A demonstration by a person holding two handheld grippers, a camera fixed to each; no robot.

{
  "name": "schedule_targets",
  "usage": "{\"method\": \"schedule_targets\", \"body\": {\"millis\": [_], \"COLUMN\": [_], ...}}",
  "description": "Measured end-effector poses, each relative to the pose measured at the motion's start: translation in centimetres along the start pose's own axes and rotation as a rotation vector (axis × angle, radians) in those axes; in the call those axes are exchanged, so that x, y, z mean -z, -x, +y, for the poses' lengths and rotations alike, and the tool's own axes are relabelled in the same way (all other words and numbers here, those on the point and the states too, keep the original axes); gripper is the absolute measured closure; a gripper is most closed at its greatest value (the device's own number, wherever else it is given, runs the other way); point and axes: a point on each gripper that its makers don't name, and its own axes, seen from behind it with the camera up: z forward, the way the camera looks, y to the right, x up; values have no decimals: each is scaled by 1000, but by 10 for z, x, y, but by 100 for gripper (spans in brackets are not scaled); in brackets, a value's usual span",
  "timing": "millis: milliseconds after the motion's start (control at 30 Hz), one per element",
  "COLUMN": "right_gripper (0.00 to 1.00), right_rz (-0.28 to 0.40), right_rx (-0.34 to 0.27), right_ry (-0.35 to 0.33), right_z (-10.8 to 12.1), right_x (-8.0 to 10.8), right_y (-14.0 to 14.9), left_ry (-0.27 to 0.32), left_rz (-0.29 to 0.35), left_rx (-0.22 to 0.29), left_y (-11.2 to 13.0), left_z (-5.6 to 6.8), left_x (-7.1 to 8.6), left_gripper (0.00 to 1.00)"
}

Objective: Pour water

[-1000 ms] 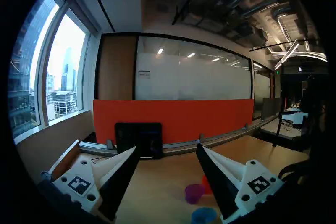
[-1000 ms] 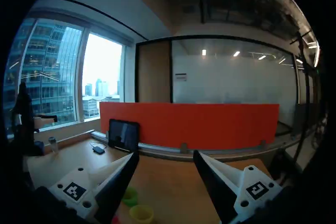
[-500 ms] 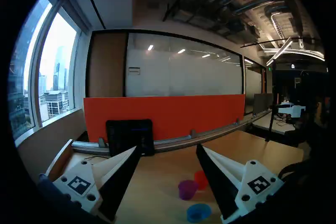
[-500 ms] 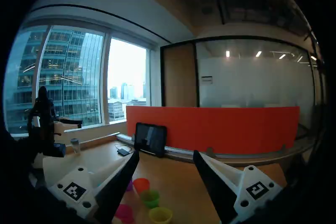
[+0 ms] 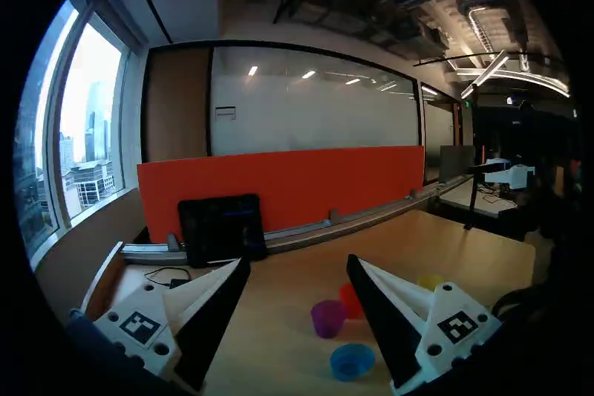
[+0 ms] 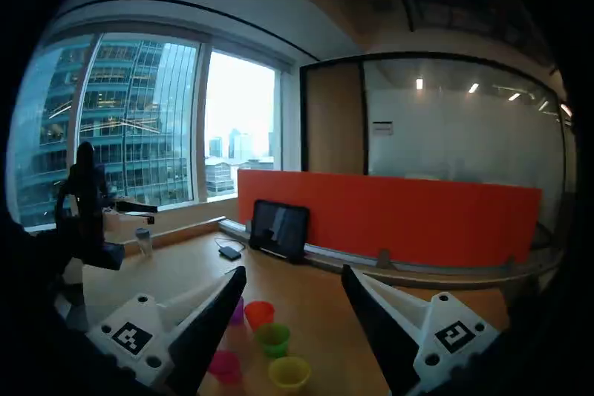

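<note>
Several small plastic cups stand on a wooden desk (image 5: 297,284). In the left gripper view I see a purple cup (image 5: 328,319), an orange one (image 5: 350,299) behind it, a blue one (image 5: 352,361) nearest, and a yellow one (image 5: 430,281) past the right finger. My left gripper (image 5: 295,266) hangs open above them, holding nothing. In the right gripper view an orange cup (image 6: 259,314), a green cup (image 6: 273,339), a yellow cup (image 6: 289,374) and a pink cup (image 6: 224,365) sit below my open right gripper (image 6: 292,273); a purple cup (image 6: 237,311) peeks from behind the left finger.
A dark tablet (image 5: 220,230) leans against the orange divider (image 5: 297,188) at the back of the desk, with a small black device and cable (image 6: 229,252) beside it. A small clear bottle (image 6: 144,241) and a black stand (image 6: 85,206) are on the left by the window.
Both views have tilted downward, bringing more of the desk and more cups into sight. The right gripper view has also swung left toward the window. Both grippers stay open.
</note>
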Motion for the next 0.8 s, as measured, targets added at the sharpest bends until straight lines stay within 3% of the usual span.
{"method": "schedule_targets", "body": {"millis": [800], "right_gripper": [0], "right_rz": [-170], "right_rx": [78], "right_ry": [-109], "right_z": [-19], "right_x": [-27], "right_y": [49], "left_ry": [83], "left_rz": [-111], "left_rx": [-15], "left_y": [62], "left_z": [13], "left_x": [-9], "left_gripper": [4]}}
